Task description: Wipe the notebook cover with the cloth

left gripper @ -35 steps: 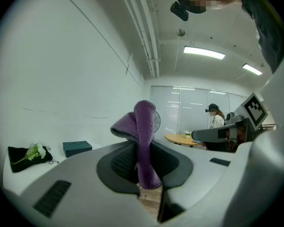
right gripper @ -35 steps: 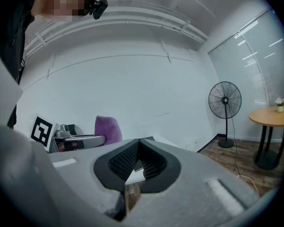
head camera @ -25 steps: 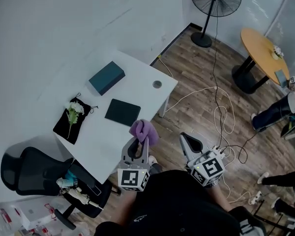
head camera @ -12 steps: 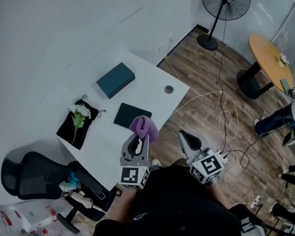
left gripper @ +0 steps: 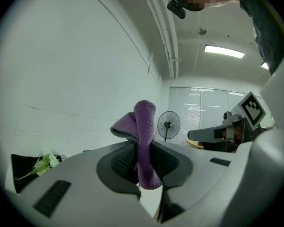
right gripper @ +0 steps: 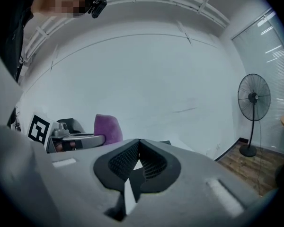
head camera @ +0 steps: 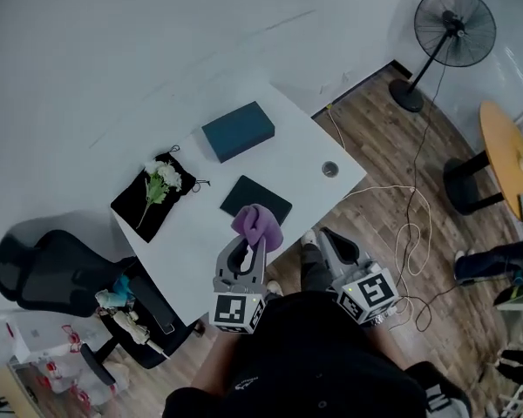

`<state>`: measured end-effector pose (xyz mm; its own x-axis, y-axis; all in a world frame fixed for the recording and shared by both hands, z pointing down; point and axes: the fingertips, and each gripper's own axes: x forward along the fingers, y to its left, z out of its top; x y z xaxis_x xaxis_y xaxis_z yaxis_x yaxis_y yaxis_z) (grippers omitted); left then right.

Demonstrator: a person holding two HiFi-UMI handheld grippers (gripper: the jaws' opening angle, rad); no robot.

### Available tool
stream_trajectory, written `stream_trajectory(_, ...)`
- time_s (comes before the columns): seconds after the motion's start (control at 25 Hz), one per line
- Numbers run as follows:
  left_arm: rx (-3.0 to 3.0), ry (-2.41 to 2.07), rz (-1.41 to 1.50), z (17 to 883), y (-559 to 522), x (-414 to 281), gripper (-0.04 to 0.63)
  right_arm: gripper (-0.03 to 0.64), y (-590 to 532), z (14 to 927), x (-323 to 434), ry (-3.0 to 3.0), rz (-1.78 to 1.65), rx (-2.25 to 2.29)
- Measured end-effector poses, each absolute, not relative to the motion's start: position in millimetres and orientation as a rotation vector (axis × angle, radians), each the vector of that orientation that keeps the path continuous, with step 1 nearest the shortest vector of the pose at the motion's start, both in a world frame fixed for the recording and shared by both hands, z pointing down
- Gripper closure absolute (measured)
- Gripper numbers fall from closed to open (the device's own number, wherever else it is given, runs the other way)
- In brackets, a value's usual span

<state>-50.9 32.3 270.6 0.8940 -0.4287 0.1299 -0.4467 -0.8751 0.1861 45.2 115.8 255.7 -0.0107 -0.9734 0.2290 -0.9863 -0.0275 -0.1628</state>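
overhead, left gripper (head camera: 250,246) clamped on purple cloth (head camera: 258,225) — right gripper (head camera: 332,239) closed, empty, notebook (head camera: 255,200) on table (head camera: 187,238)

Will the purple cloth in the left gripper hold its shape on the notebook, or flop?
Likely floppy: the purple cloth droops over above the shut jaws of the left gripper. Probably light, since that pinch holds it up. The notebook lies flat, unheld, so may slide.

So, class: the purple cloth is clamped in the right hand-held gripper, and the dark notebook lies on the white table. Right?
Not quite: the purple cloth is clamped in the left hand-held gripper, as the left gripper view shows. The dark notebook does lie on the white table.
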Motion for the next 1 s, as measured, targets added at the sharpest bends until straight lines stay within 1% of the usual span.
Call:
stream_trajectory(0.56, 2.683, -1.131, 0.134, 270, -28, -27, 0.528, 0.614, 6, 253, 87, -2.488, 0.432, 1.738)
stream_trajectory(1.0, 2.49, -1.396, 0.12, 276, -42, 4, 0.528, 0.614, -41, 258, 114, -2.659, 0.398, 1.377)
